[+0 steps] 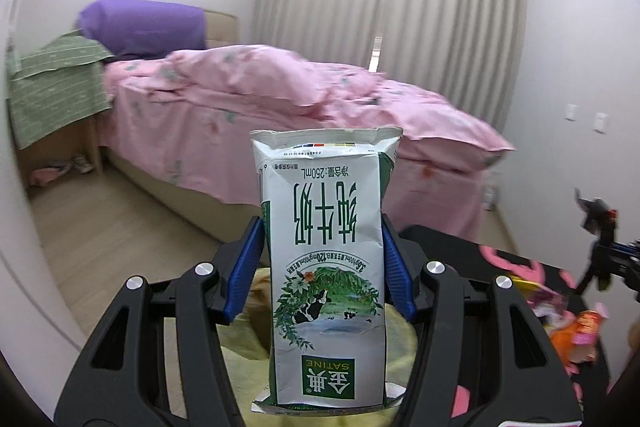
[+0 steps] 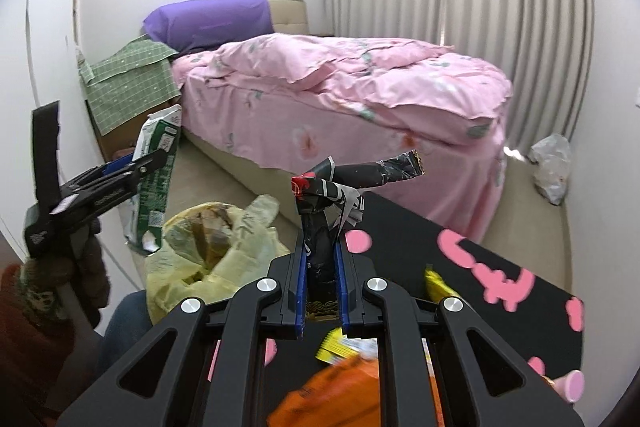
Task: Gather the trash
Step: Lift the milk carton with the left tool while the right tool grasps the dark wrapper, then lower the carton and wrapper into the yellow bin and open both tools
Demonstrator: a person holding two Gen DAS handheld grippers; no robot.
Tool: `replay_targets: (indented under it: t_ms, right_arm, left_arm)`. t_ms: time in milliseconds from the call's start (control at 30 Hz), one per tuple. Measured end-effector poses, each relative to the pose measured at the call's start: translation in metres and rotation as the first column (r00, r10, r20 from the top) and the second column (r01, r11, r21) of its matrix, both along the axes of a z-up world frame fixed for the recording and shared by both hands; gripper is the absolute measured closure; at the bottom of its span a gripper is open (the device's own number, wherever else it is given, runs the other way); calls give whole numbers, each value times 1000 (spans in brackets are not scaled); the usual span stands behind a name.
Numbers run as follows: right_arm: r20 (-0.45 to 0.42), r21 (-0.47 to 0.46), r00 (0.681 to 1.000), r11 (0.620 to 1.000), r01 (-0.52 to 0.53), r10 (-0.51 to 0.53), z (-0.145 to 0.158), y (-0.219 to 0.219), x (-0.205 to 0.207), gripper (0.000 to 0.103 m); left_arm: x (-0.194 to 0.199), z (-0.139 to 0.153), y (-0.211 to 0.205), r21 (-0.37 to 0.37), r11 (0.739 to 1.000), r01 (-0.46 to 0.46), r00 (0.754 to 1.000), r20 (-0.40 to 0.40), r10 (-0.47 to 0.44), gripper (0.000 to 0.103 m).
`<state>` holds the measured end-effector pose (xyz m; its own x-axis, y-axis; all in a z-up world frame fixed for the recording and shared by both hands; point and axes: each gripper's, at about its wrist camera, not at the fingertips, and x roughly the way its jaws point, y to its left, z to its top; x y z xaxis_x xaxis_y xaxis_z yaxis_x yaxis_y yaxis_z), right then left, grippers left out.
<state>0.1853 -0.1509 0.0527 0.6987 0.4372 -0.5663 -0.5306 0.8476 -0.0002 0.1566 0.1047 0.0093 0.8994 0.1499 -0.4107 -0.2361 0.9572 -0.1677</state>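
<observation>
My left gripper [image 1: 323, 263] is shut on a flattened white and green milk carton [image 1: 325, 267], held upside down above a yellow plastic trash bag [image 1: 240, 347]. In the right wrist view the left gripper [image 2: 148, 159] holds the carton [image 2: 154, 179] above and left of the open yellow bag [image 2: 208, 251]. My right gripper [image 2: 322, 267] is shut on a crumpled black wrapper [image 2: 336, 195] and holds it over the black table [image 2: 460, 267], just right of the bag.
The black table with pink shapes carries orange [image 2: 332, 395] and yellow [image 2: 438, 285] wrappers; they also show in the left wrist view [image 1: 572, 335]. A bed with pink bedding [image 2: 340, 87] stands behind. A white plastic bag [image 2: 552, 167] lies on the floor by the curtain.
</observation>
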Motion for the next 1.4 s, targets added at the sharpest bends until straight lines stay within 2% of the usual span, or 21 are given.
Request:
replay_targets:
  t_ms: [133, 267, 367, 433, 500, 567, 700, 800, 900, 1033, 1167, 1233, 1267, 1300, 1367, 1400]
  right_arm:
    - [-28, 11, 999, 999, -36, 37, -14, 24, 10, 91]
    - [-60, 18, 996, 998, -65, 66, -27, 49, 26, 91]
    - [-69, 13, 995, 997, -72, 72, -35, 65, 37, 91]
    - [-81, 16, 993, 997, -80, 81, -39, 70, 41, 91]
    - [-95, 12, 991, 995, -95, 96, -44, 75, 46, 91]
    - [-119, 10, 987, 994, -110, 111, -51, 81, 51, 91]
    - [-179, 36, 972, 988, -151, 155, -66, 96, 58, 91]
    - [-207, 58, 955, 978, -203, 210, -76, 112, 57, 91]
    - [-229, 80, 940, 967, -242, 254, -82, 122, 55, 91]
    - [-239, 112, 919, 949, -293, 312, -82, 130, 50, 91]
    - [-250, 103, 912, 945, -310, 326, -91, 134, 49, 91]
    - [-272, 107, 905, 945, -309, 327, -99, 133, 53, 90]
    - [-290, 96, 904, 949, -299, 314, -104, 134, 55, 90]
    - [-304, 85, 904, 953, -290, 302, -108, 135, 58, 89]
    - [-341, 70, 896, 958, -277, 284, -117, 135, 63, 78]
    - [-355, 69, 893, 960, -271, 277, -120, 134, 65, 65]
  left_arm:
    - [6, -26, 17, -54, 997, -62, 998, 10, 62, 50]
    - [21, -55, 17, -58, 997, -50, 998, 43, 52, 50]
    - [42, -85, 14, -52, 998, -29, 999, -43, 27, 50]
    - [44, -95, 18, -88, 996, -18, 995, -104, 8, 50]
    - [35, -97, 23, -116, 993, -31, 993, -117, 17, 50]
    - [29, -101, 24, -107, 994, -32, 985, -175, 13, 50]
    - [14, -112, 25, -171, 985, 3, 967, -252, -46, 51]
    - [5, -111, 32, -230, 973, 11, 968, -242, -68, 51]
    - [2, -98, 42, -289, 957, 3, 978, -199, -63, 51]
    - [2, -84, 41, -277, 961, -5, 980, -193, -51, 51]
    - [6, -82, 43, -263, 964, -24, 968, -249, -44, 51]
    - [8, -87, 49, -291, 956, -38, 960, -275, -45, 51]
    - [10, -90, 52, -312, 949, -43, 957, -286, -51, 47]
    - [12, -94, 56, -350, 936, -39, 954, -292, -70, 35]
    - [12, -98, 59, -381, 923, -46, 950, -304, -78, 24]
    - [11, -99, 60, -382, 923, -48, 950, -303, -76, 24]
